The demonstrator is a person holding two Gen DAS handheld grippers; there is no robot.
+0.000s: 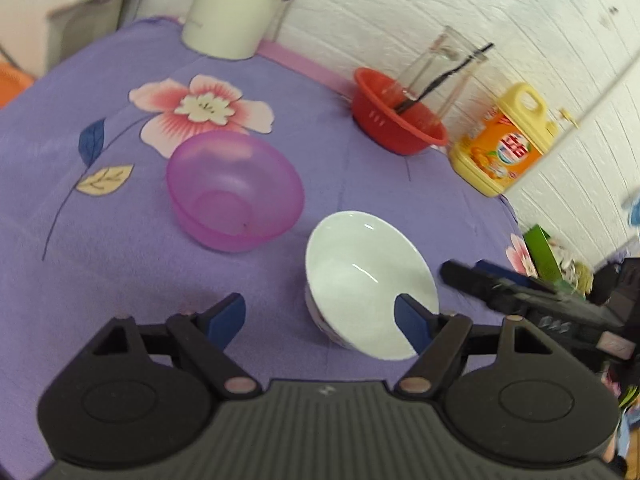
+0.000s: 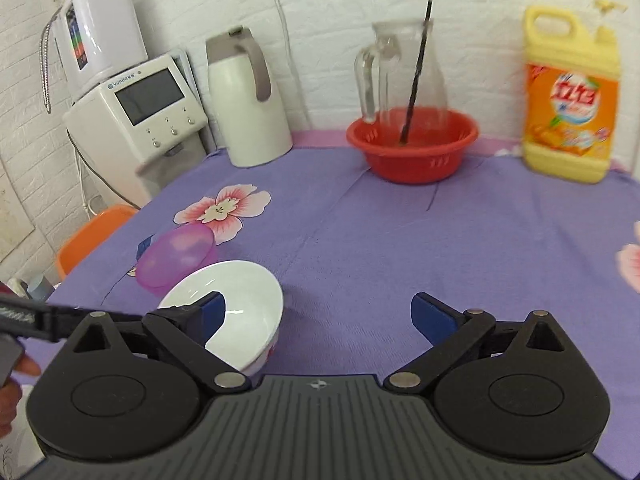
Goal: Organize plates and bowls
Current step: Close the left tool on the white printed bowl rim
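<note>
Bowls: white bowl (image 1: 360,280) beside pink bowl (image 1: 234,190), likely for nesting; left gripper (image 1: 320,318), right gripper (image 2: 320,312) both wide, empty.

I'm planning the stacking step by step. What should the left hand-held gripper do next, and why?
Probably ease the left hand-held gripper forward so its open jaws straddle the rim of the white bowl, then close. One pad already overlaps that rim, nothing is held, and the pink bowl sits empty beside it.
</note>
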